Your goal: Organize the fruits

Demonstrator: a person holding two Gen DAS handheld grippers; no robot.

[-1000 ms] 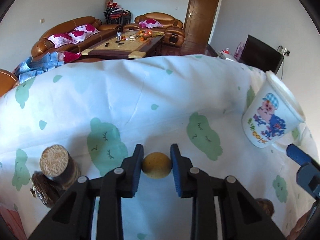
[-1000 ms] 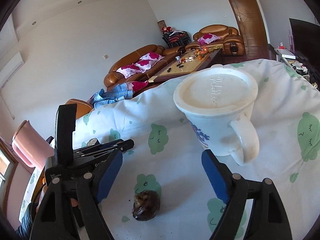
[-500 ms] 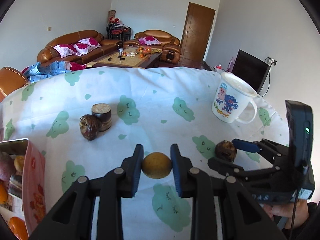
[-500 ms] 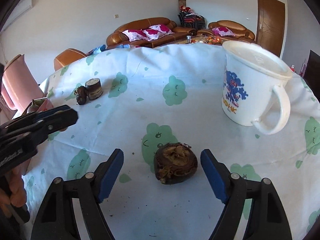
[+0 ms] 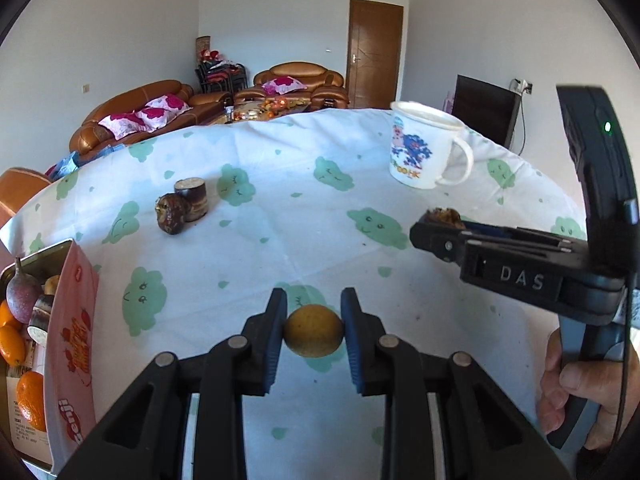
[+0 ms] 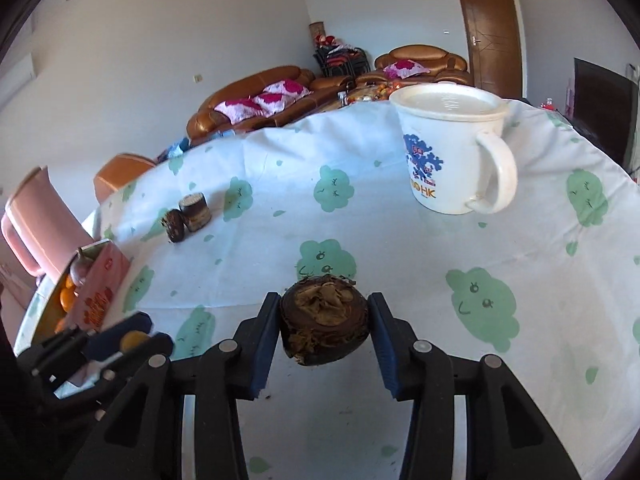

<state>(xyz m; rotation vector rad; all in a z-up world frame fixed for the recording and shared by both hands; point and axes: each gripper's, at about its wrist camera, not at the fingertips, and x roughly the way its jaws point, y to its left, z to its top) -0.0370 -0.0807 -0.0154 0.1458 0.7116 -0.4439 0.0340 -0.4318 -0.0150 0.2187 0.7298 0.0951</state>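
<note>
Fruit first, in the left wrist view: the left gripper (image 5: 314, 330) is clamped on a small, round, matte yellow fruit (image 5: 314, 331). The pink box (image 5: 68, 344), already holding oranges, sits at nine o'clock and is nearer this hand. Two dark pieces (image 5: 184, 206) lie at eleven o'clock.

In the right wrist view, the right gripper (image 6: 323, 326) has just been closing around a rough, squat brown fruit (image 6: 324, 320) on the tabletop (image 6: 400, 248); its pads look about touching. A smooth mug (image 6: 448, 152) stands at one o'clock.
</note>
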